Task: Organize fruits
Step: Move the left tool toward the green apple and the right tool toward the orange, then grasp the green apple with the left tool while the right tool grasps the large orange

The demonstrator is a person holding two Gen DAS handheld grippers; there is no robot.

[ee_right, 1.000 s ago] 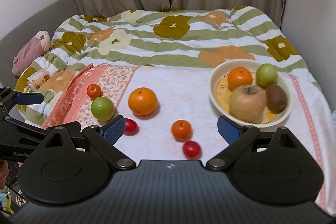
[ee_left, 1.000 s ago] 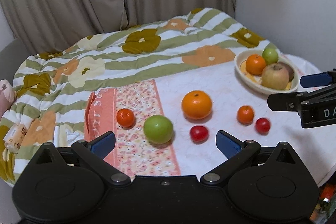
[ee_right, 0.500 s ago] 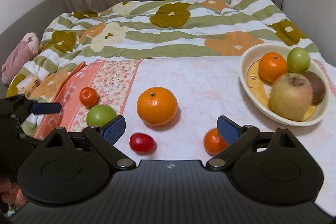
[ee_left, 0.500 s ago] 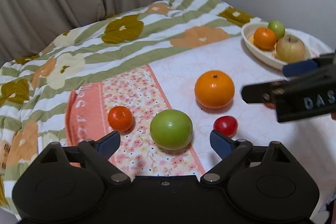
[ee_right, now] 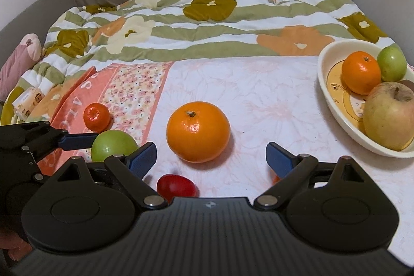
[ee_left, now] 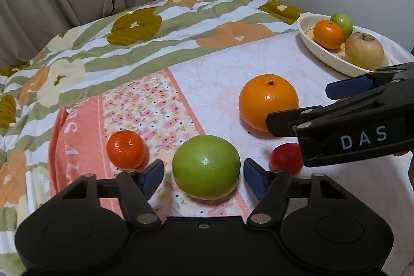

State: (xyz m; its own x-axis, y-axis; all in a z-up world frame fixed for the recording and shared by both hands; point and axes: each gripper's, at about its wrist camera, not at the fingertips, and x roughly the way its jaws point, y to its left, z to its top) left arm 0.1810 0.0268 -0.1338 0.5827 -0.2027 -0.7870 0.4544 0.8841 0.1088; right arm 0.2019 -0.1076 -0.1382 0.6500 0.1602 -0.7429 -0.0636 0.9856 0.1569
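My left gripper [ee_left: 203, 173] is open, its fingers either side of a green apple [ee_left: 206, 166] on the flowered cloth; I cannot tell if the pads touch it. My right gripper [ee_right: 211, 155] is open, with a large orange [ee_right: 198, 131] between and just beyond its fingertips. A small mandarin [ee_left: 126, 149] lies left of the apple. A red tomato [ee_right: 176, 185] lies near the right gripper's body. A cream bowl [ee_right: 326, 91] at the right holds an orange [ee_right: 361, 72], a green fruit [ee_right: 391, 62] and a yellow apple [ee_right: 388, 115].
A striped floral quilt [ee_right: 207, 25] covers the far half of the bed. Curtains hang behind. A pink soft toy [ee_right: 18, 61] and a small packet [ee_right: 27, 101] lie at the left edge. The right gripper's body [ee_left: 352, 128] crosses the left wrist view.
Both grippers have moved forward and lower. The left gripper now straddles the green apple; the right gripper has closed in on the large orange. The fruits have not moved.
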